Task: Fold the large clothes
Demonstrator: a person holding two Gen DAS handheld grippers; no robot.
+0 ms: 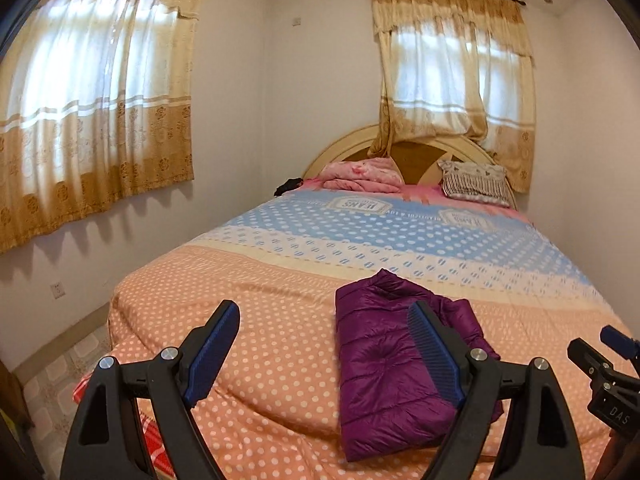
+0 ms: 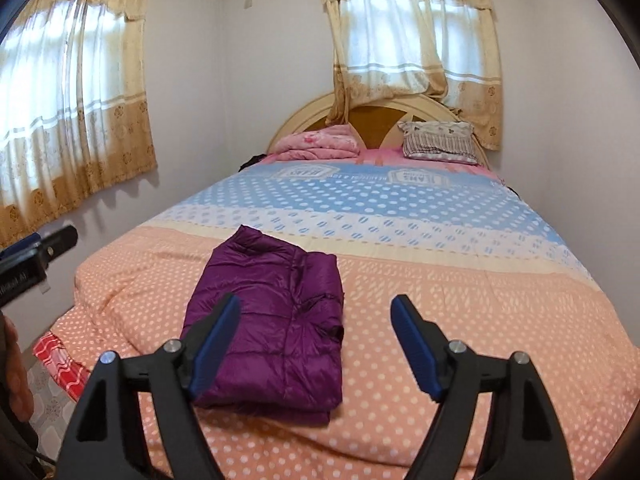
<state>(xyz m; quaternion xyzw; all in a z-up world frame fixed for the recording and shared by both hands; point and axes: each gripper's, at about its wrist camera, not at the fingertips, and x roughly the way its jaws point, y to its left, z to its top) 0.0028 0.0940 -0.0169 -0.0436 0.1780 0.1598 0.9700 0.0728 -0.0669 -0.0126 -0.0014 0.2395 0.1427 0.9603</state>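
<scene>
Left gripper [image 1: 326, 344] jaws wide, empty, right gripper [image 2: 316, 344] likewise, folded purple jacket [image 2: 272, 320] on bed [image 2: 440, 340]

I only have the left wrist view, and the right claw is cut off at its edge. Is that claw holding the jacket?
Observer: No. The right claw is open with nothing between its pads, and the jacket lies free on the bed.
Operator: My own claw hides the jacket's right side. Does a sleeve trail out there?
Observer: None that I can see. That side looks fairly straight, and the jacket is a compact folded bundle.
</scene>
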